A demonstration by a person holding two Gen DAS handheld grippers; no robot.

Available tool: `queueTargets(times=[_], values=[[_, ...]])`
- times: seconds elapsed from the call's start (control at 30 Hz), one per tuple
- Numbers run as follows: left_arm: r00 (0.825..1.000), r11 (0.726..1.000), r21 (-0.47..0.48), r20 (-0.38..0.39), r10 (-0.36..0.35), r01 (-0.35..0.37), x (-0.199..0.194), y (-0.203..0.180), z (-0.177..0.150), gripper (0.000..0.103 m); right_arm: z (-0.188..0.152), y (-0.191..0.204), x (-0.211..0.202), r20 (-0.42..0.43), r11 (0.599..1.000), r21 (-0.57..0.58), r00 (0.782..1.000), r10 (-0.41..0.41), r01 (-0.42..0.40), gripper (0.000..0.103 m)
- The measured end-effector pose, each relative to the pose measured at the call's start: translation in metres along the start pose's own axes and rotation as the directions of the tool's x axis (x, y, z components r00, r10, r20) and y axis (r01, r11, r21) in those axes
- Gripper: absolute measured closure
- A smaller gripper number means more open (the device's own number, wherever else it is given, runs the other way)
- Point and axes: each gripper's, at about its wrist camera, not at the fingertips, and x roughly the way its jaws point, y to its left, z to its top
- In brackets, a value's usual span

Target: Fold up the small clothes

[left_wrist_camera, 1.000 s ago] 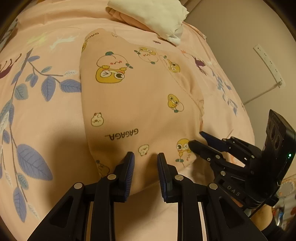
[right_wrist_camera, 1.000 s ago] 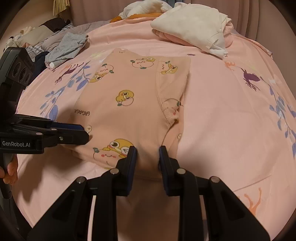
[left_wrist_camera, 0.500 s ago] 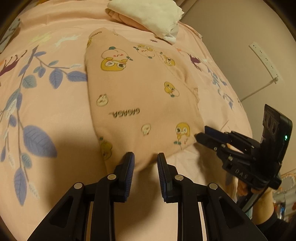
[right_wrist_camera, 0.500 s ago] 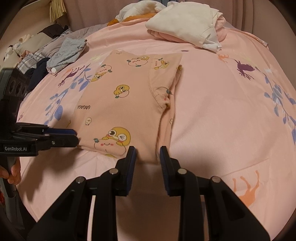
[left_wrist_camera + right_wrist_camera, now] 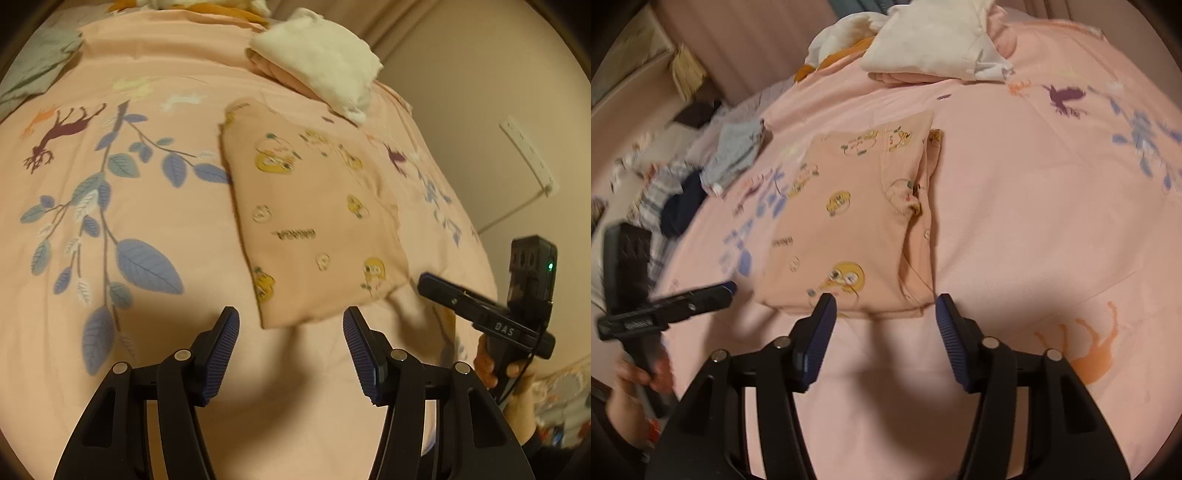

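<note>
A small pink garment (image 5: 314,229) printed with yellow cartoon figures lies folded flat on the pink bedsheet (image 5: 110,332); in the right wrist view the pink garment (image 5: 849,229) fills the middle, a folded flap along its right side. My left gripper (image 5: 291,325) hovers just short of the garment's near edge, its jaws opening, nothing between them. My right gripper (image 5: 884,308) stands at the same near edge, jaws opening too, the hem just beyond the fingertips and not pinched. Each gripper shows in the other's view: the right gripper (image 5: 424,286), the left gripper (image 5: 729,288).
A stack of folded white and pink clothes (image 5: 325,70) lies beyond the garment. Loose grey, blue and dark clothes (image 5: 713,166) are heaped at the bed's far left. A wall with a white power strip (image 5: 528,155) runs along the bed's right side.
Both grippers let go of the garment's near hem, opened and pulled back a little. The garment now lies flat on the sheet.
</note>
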Motion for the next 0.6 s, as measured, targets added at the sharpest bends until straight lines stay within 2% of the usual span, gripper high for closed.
queueTargets(times=[0.13, 0.33, 0.6], values=[[1.000, 0.998, -0.058, 0.018, -0.019, 0.020, 0.000, 0.011, 0.007, 0.046, 0.008, -0.009, 0.006, -0.010, 0.990, 0.111, 0.996, 0.088, -0.087, 0.032], [0.999, 0.992, -0.118, 0.029, -0.044, 0.047, 0.007, 0.023, 0.019, 0.046, 0.016, -0.024, 0.016, 0.003, 0.956, 0.251, 0.988, 0.156, -0.152, 0.032], [0.997, 0.983, -0.171, 0.020, -0.071, 0.073, 0.025, 0.034, 0.031, 0.046, 0.027, -0.040, 0.024, 0.010, 0.932, 0.321, 0.985, 0.172, -0.166, 0.032]])
